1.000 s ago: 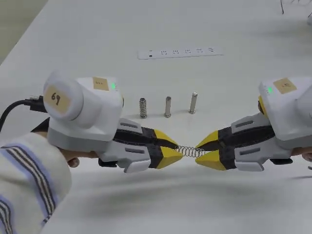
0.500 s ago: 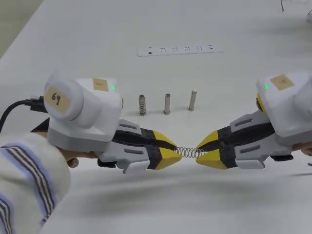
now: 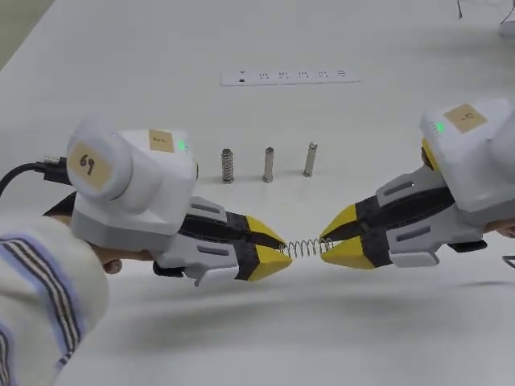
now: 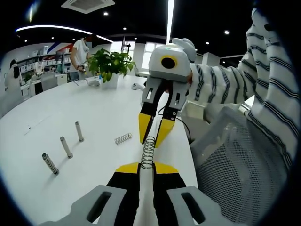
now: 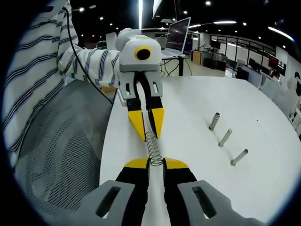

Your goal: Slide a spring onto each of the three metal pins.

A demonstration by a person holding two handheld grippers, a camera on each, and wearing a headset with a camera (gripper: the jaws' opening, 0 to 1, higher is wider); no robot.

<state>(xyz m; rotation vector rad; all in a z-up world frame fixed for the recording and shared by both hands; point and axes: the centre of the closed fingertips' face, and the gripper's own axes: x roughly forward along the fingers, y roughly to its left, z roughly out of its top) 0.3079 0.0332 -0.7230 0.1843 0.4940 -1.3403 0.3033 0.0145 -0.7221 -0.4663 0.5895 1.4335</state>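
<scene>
As one pin beyond our left hand-held gripper wears a spring, that and the right hand-held gripper clamp the second spring, two bare pins remaining.

Spring ends hidden in L gripper & R gripper tips; R rear cut by edge.

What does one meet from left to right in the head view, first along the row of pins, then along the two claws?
Pins: pin with spring → bare middle pin → bare right pin. Claws: left claw → held spring → right claw.
</scene>
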